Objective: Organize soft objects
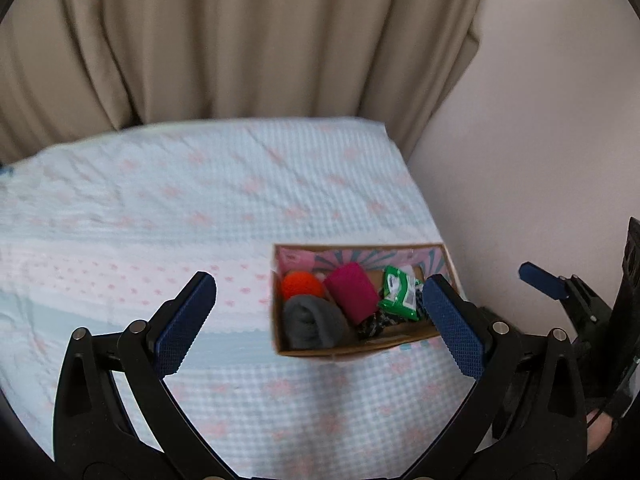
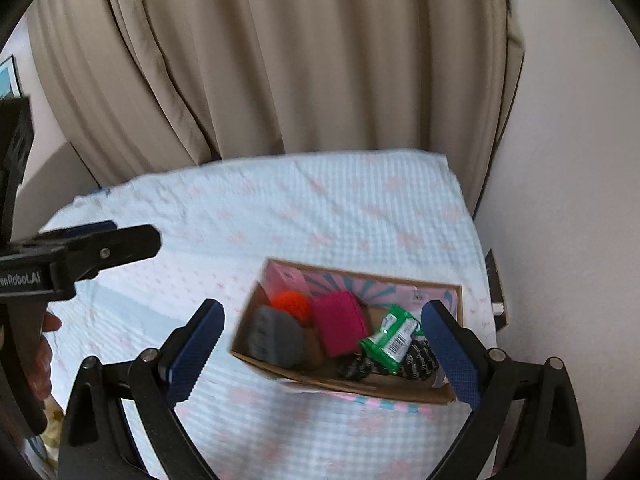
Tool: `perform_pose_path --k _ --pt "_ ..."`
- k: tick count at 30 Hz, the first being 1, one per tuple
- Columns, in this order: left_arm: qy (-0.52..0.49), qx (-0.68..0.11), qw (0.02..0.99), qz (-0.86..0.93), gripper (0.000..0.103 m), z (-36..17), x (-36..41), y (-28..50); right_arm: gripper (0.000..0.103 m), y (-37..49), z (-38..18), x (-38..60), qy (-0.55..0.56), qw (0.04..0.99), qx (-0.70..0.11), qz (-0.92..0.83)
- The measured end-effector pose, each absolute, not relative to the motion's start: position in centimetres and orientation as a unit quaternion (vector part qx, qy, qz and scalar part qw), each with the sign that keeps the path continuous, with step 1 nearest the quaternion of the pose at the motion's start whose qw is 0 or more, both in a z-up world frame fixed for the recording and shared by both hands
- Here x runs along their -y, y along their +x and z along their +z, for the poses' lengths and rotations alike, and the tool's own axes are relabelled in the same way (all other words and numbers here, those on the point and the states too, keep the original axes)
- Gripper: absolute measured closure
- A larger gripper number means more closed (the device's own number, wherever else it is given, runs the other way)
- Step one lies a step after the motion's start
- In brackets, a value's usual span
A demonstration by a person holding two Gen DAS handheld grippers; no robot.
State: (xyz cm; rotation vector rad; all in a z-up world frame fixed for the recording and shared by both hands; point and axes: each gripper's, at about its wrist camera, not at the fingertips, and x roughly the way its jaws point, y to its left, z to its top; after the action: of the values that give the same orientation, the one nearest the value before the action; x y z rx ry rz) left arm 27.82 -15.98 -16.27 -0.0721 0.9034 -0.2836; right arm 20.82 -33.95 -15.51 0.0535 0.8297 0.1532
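Observation:
An open cardboard box [image 1: 360, 350] [image 2: 460, 292] sits on the bed near its right edge. Inside lie an orange knitted ball [image 1: 302, 286] [image 2: 291, 304], a grey rolled sock [image 1: 314, 322] [image 2: 276, 336], a magenta roll [image 1: 352, 292] [image 2: 340, 322], a green packet [image 1: 400, 294] [image 2: 394, 334] and a dark patterned piece [image 1: 370, 326] [image 2: 416, 362]. My left gripper [image 1: 320, 324] is open and empty above the box's near side. My right gripper [image 2: 324, 356] is open and empty above the box. The right gripper's finger [image 1: 540, 280] shows at the right of the left view.
The bed [image 1: 200, 200] [image 2: 320, 208] has a light blue and pink checked cover. Beige curtains [image 1: 240, 40] [image 2: 300, 60] hang behind it. A pale wall [image 1: 540, 140] [image 2: 560, 200] runs along the bed's right side. The left gripper's finger [image 2: 100, 250] crosses the left of the right view.

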Motion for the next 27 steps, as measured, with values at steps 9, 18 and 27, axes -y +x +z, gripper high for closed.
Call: perform_pose_path --k 9,18,27 --pt "-0.022 -0.336 0.936 -0.105 0.0 -6.5 8.4 18.6 0.005 14.7 -5.3 28.5 0.053 0.939 -0.337 0.037" --pt "-0.03 -0.242 0.967 -0.078 0.0 -2.1 4.7 11.0 0.005 9.2 -0.4 24.7 0.045 0.961 -0.274 0.01" --pt "-0.031 -0.206 0.975 -0.075 0.0 -1.3 3.7 7.6 0.005 6.0 1.0 23.1 0.02 0.975 -0.222 -0.019"
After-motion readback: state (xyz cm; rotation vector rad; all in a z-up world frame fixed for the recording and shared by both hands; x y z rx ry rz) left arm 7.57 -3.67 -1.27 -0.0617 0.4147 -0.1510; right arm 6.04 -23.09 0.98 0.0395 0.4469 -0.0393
